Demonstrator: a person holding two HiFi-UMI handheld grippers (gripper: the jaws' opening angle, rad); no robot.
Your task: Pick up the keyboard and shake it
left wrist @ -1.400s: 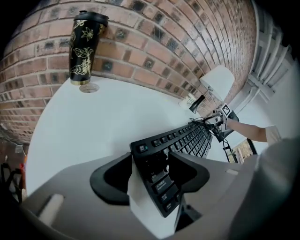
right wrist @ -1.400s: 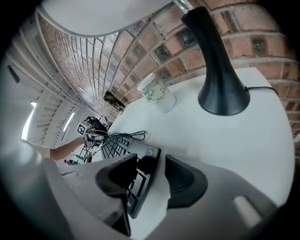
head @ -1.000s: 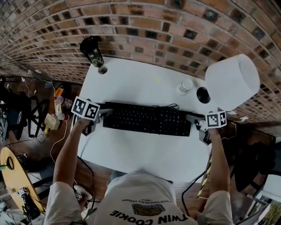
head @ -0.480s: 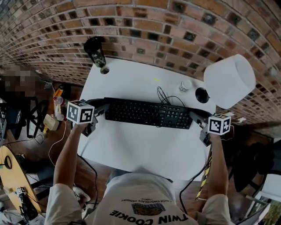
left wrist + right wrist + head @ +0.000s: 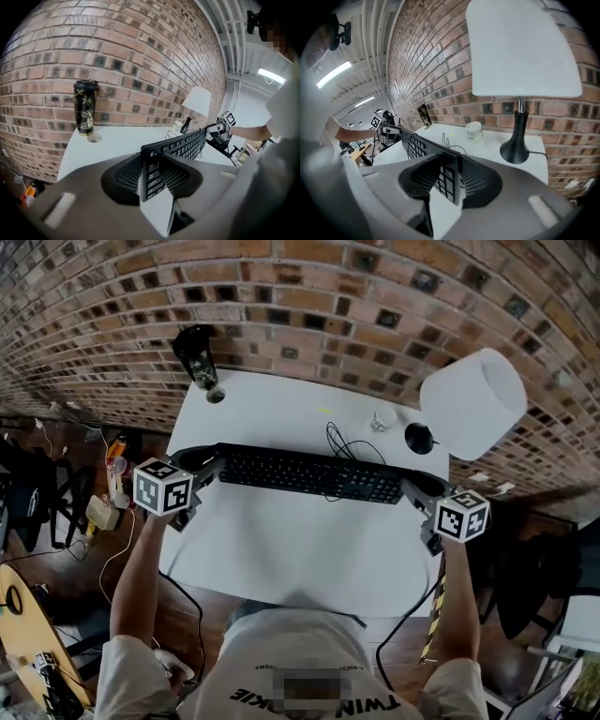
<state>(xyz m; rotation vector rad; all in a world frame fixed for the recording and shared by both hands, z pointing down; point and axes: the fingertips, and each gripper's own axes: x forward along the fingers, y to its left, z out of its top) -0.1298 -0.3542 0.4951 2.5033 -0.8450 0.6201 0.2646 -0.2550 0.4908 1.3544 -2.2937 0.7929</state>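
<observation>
Above the white rectangular bench (image 5: 281, 549): long black plastic keyboard (image 5: 309, 472), held aloft; left gripper (image 5: 210, 466) fingers clamped on one end, right gripper (image 5: 412, 486) fingers clamped on the other.

The person wears a white T-shirt (image 5: 300, 657) with short sleeves and black letters (image 5: 370, 703) on the front. The left gripper (image 5: 200, 468) and the right gripper (image 5: 415, 487) are grey with black ribbed pads (image 5: 125, 176). Each carries a white cube (image 5: 162, 487) with black square marks.
</observation>
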